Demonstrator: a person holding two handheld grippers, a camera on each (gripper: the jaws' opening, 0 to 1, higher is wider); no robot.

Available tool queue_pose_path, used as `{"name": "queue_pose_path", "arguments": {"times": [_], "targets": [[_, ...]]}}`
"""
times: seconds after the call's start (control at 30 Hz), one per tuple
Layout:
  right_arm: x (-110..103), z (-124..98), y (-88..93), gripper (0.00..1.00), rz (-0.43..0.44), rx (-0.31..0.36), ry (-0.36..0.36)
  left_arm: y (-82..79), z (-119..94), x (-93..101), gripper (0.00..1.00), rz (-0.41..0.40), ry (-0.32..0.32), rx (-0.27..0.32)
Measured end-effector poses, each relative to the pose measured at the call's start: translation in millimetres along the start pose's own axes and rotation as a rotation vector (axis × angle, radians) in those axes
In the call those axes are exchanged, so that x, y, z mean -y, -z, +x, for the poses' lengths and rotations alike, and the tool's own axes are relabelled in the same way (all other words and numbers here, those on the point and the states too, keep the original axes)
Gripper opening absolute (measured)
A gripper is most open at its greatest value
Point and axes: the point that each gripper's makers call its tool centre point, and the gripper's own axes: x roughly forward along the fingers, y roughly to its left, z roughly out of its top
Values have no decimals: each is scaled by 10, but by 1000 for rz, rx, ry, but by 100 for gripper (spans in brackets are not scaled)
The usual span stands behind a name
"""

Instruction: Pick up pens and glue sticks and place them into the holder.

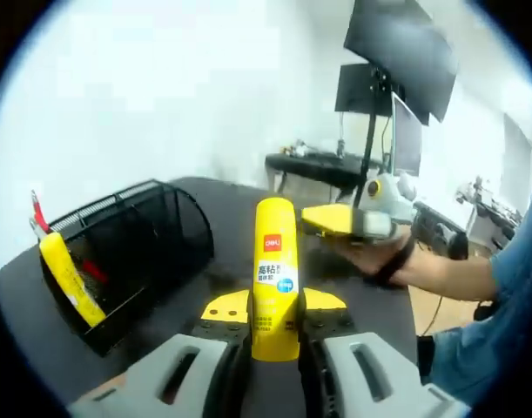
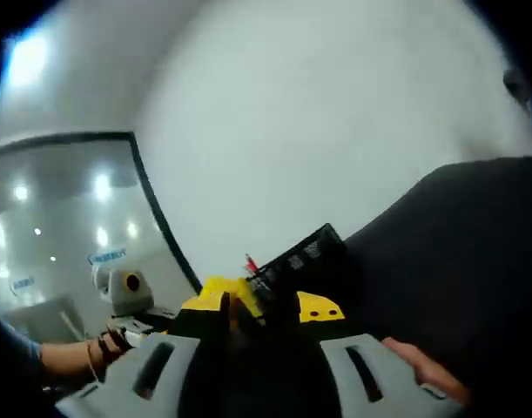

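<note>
In the left gripper view my left gripper [image 1: 275,335] is clamped on a yellow cylindrical glue stick with a red logo and a printed label [image 1: 275,279], held upright between the yellow pads above the dark matte table [image 1: 161,340]. To its left on that table stands the black wire-mesh holder [image 1: 131,252], well apart from the stick; a second yellow glue stick [image 1: 70,279] leans inside its near compartment, with a red pen [image 1: 39,212] poking up behind it. The right gripper [image 1: 348,219] comes in from the right, held in a hand with a dark wrist strap; I cannot tell how its jaws stand.

Behind the table I see a plain white wall, a black desk with monitors on an arm [image 1: 396,78], and more equipment further right.

In the right gripper view the same mesh holder sits just past the jaws at the table's edge, against a white wall and a glass partition [image 2: 65,226] reflecting ceiling lights.
</note>
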Motion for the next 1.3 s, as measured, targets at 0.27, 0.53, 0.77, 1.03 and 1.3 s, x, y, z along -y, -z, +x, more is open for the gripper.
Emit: {"name": "queue_pose_path", "arguments": {"times": [0.27, 0.53, 0.77, 1.03, 1.3], "targets": [[-355, 220, 104, 35, 148, -40, -76, 0, -105, 73, 15, 59, -102, 109], [-482, 347, 264, 32, 161, -83, -64, -7, -144, 85, 15, 39, -123, 164], [-528, 391, 348, 26, 156, -102, -37, 1, -172, 100, 15, 5, -138, 214], [-600, 413, 390, 19, 128, -143, -15, 9, -199, 39, 15, 3, -151, 238], [-779, 487, 385, 19, -21, -190, -19, 45, -271, -97, 32, 40, -179, 268]]}}
